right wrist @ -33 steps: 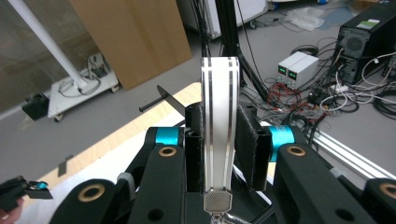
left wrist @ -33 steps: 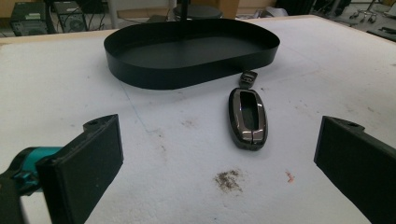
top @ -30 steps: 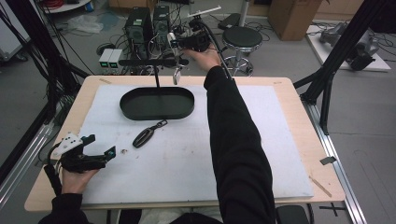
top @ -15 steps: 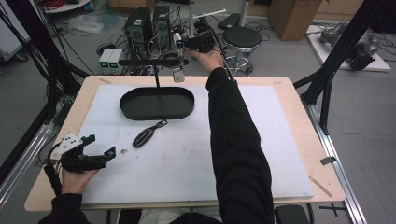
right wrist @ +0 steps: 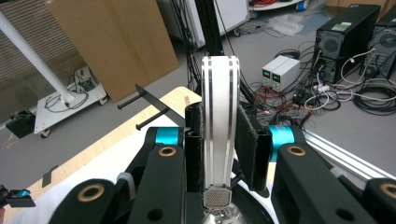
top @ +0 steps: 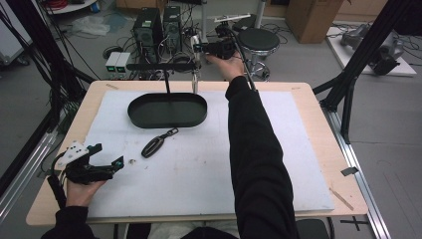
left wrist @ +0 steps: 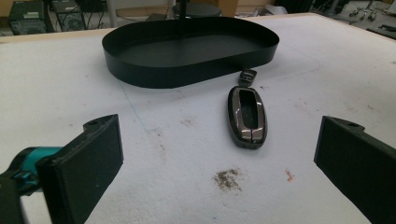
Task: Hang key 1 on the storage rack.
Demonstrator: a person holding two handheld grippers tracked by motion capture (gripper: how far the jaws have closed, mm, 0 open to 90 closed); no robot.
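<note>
The right gripper (right wrist: 219, 154) has its pads clamped on a white striped strap (right wrist: 219, 126), held past the far edge of the black tray (top: 167, 110), probably to hang it on the tray's rack (top: 161, 66). The left gripper (top: 107, 157) rests with jaws wide, aimed at the key fob (left wrist: 247, 116) just in front of the tray, seemingly ready to pick it up.
</note>
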